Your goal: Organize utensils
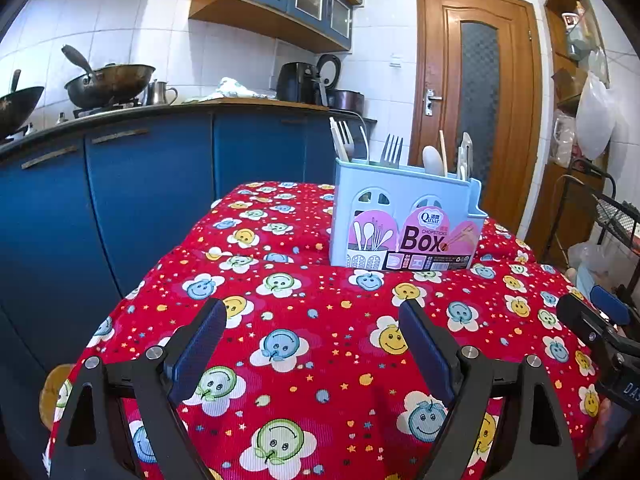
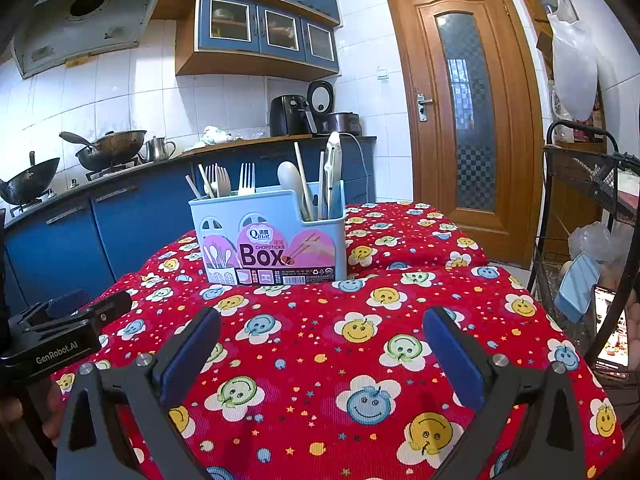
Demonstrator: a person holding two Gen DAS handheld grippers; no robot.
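Utensil box (image 1: pixel 404 220) stands upright on the red patterned tablecloth (image 1: pixel 312 320), well ahead of both tools. Forks (image 2: pixel 246 179), a white spoon (image 2: pixel 290 178) and chopsticks (image 2: pixel 303 178) stand in its compartments. Left gripper (image 1: pixel 312 320) — fingers spread wide, nothing between them. Right gripper (image 2: pixel 320 328) — likewise spread, empty, above the cloth.

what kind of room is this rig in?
Looks like a home kitchen. Woks sit on a gas hob along a blue-fronted counter, with a range hood above. A chopsticks box of forks and spoons stands on a red smiley-print tablecloth.
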